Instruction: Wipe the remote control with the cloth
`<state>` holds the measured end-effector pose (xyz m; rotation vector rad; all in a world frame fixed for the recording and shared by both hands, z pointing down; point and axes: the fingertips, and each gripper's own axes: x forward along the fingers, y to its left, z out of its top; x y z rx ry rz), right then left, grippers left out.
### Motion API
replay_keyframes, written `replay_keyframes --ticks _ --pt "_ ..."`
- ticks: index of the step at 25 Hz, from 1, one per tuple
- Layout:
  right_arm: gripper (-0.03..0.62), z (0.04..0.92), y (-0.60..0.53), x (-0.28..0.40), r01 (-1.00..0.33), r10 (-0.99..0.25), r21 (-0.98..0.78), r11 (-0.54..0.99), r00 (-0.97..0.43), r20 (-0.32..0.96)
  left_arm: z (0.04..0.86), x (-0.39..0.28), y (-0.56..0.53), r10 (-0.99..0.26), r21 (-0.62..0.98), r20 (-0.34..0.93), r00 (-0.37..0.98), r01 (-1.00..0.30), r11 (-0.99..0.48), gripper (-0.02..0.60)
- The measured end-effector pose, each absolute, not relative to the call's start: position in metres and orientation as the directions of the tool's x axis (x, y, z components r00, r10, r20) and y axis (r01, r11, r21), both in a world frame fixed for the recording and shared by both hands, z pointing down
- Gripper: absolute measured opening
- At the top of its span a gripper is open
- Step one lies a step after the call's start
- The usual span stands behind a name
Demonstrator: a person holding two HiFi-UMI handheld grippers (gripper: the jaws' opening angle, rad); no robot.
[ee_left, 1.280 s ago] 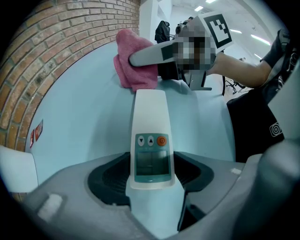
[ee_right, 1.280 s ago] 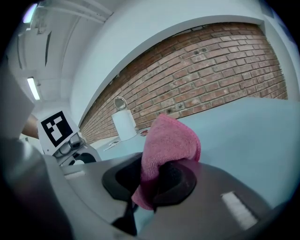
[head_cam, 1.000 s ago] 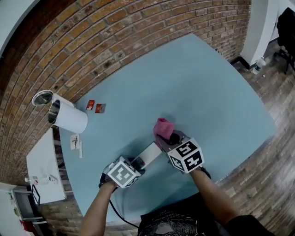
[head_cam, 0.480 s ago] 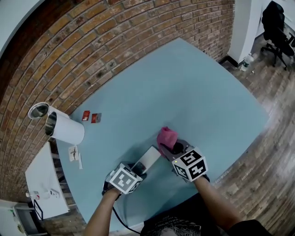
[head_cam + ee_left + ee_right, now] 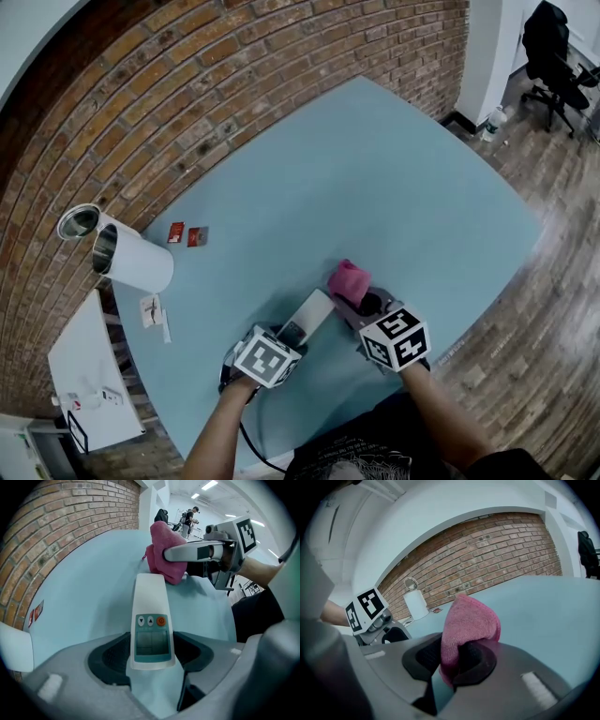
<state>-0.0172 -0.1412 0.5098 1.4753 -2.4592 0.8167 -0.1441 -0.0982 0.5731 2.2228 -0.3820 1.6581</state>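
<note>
One remote control (image 5: 307, 319), one pink cloth (image 5: 348, 279) and two grippers, left (image 5: 150, 653) and right (image 5: 452, 656), share the single worktop (image 5: 394, 187). Also on it are one white cylinder (image 5: 141, 262) and two small red packets (image 5: 175, 232) (image 5: 197, 236). On the floor stand one bottle (image 5: 494, 122) and one black office chair (image 5: 553, 47).

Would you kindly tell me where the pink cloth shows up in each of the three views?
Head view: pink cloth just right of centre, at the remote control's far end.
Left gripper view: upper centre, beyond the remote control's far end.
Right gripper view: centre, pinched in the right gripper.
Shared landmark: the brick wall, seen in all three views.
</note>
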Motion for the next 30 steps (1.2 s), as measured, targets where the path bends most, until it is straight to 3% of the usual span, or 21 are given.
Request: replay_keyframes --ticks 14,30 --pt "0.063 0.511 -0.122 -0.039 -0.864 -0.779 -0.396 0.310 -0.470 0.415 0.574 -0.146 -0.104 -0.037 0.091 0.950 0.309 -0.392 -0.916 0.285" --pt "0.063 0.504 -0.099 -0.083 -0.849 -0.756 -0.387 0.360 -0.509 0.411 0.572 -0.143 -0.103 -0.040 0.095 0.948 0.316 -0.403 -0.910 0.285"
